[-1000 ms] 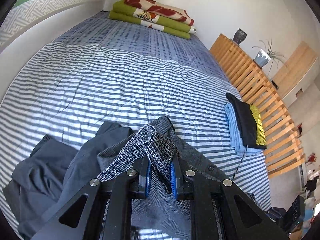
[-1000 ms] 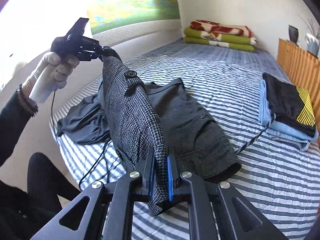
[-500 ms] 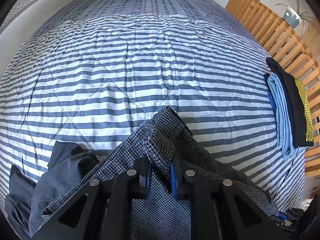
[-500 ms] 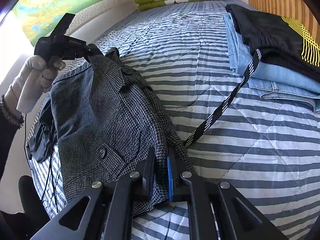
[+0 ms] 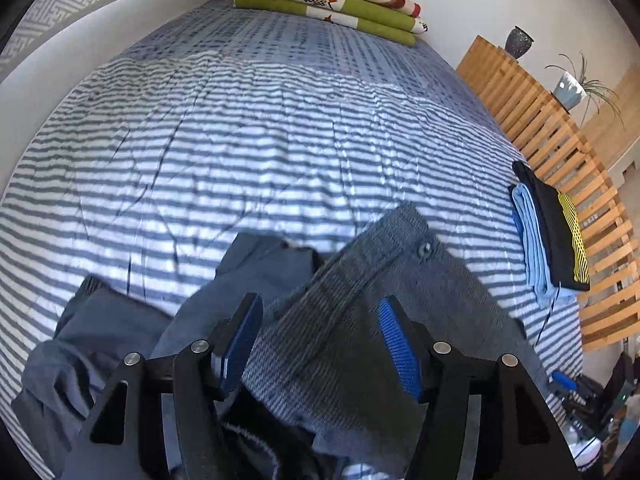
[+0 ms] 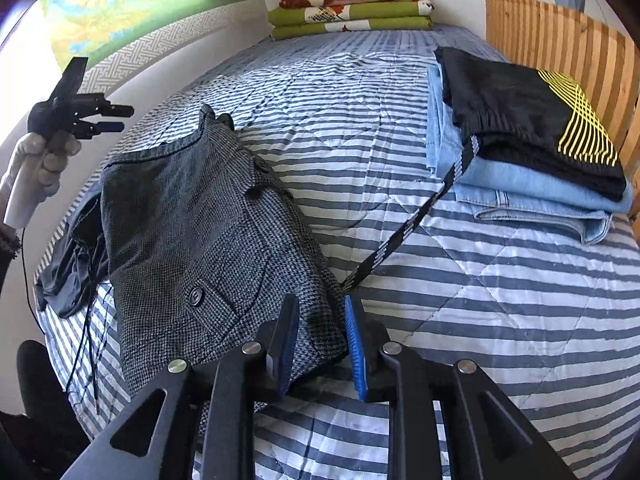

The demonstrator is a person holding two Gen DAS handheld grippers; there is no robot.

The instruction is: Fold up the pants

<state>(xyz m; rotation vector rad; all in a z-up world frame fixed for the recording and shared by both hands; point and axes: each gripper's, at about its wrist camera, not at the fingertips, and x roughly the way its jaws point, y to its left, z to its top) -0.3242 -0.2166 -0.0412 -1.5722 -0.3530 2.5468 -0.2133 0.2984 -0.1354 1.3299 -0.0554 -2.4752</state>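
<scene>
The grey houndstooth pants (image 6: 192, 232) lie folded on the striped bedspread (image 6: 480, 300), buttons facing up. My right gripper (image 6: 322, 344) is open at their near right corner, and the cloth edge lies loose between its blue pads (image 6: 356, 348). In the left wrist view the pants (image 5: 360, 300) lie just below my open left gripper (image 5: 320, 340), whose pads are spread wide. The right wrist view shows the left gripper (image 6: 100, 118) held in a hand, raised off the pants' far left end, fingers apart and holding nothing.
A dark grey garment (image 6: 72, 264) lies crumpled left of the pants. A folded stack, black top (image 6: 520, 120) over light blue jeans (image 6: 520, 192), sits at the right by the wooden slat rail (image 6: 560, 40). A black-and-white strap (image 6: 404, 232) trails from it. Folded green blankets (image 6: 352, 12) sit at the bed's head.
Both grippers have opened and let go of the pants. The pants dropped from hanging to lying on the bed. The left gripper has lifted away from the cloth.
</scene>
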